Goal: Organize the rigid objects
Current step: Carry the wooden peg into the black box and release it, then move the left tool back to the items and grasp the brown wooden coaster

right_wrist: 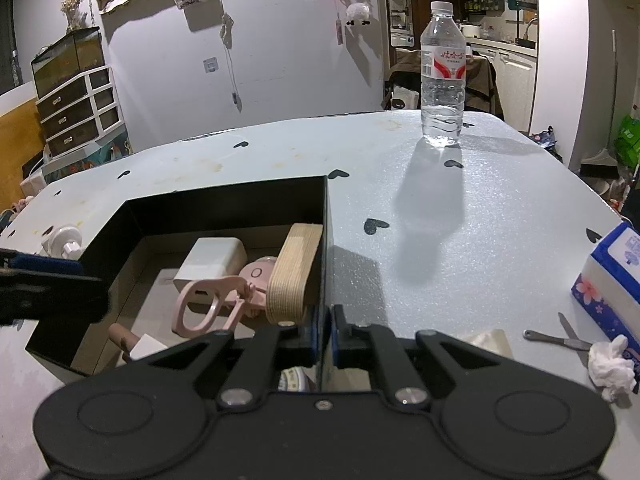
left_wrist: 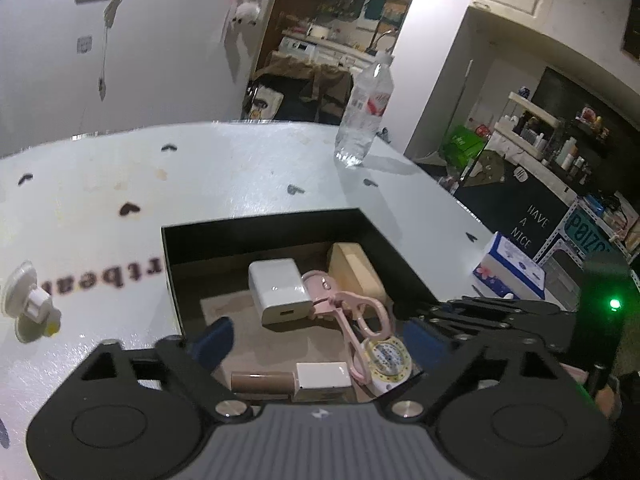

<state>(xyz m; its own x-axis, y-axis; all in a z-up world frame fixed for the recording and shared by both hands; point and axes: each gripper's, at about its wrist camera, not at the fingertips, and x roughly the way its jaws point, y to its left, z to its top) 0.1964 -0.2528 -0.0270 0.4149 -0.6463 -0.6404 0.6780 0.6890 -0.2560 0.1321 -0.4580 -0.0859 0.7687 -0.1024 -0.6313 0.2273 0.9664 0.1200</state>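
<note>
A black open box [left_wrist: 264, 232] [right_wrist: 224, 204] sits on the white table. It holds a white charger [left_wrist: 278, 290] [right_wrist: 212, 260], a pink eyelash curler [left_wrist: 352, 312] [right_wrist: 208, 304], a wooden block [left_wrist: 356, 268] [right_wrist: 294, 272], a brown tube [left_wrist: 262, 382], a small white box [left_wrist: 322, 376] and a yellow round compass [left_wrist: 388, 358]. My left gripper [left_wrist: 316, 340] is open and empty above the box's near end. My right gripper [right_wrist: 325, 332] is shut on the box's right wall. A white suction hook [left_wrist: 30, 300] [right_wrist: 66, 242] lies on the table left of the box.
A water bottle [left_wrist: 366, 112] [right_wrist: 442, 76] stands at the table's far right. A blue tissue pack [left_wrist: 510, 268] [right_wrist: 612, 280], a crumpled tissue [right_wrist: 612, 366] and a metal nail clipper [right_wrist: 560, 338] lie to the right. The table edge [right_wrist: 580, 176] drops off at right.
</note>
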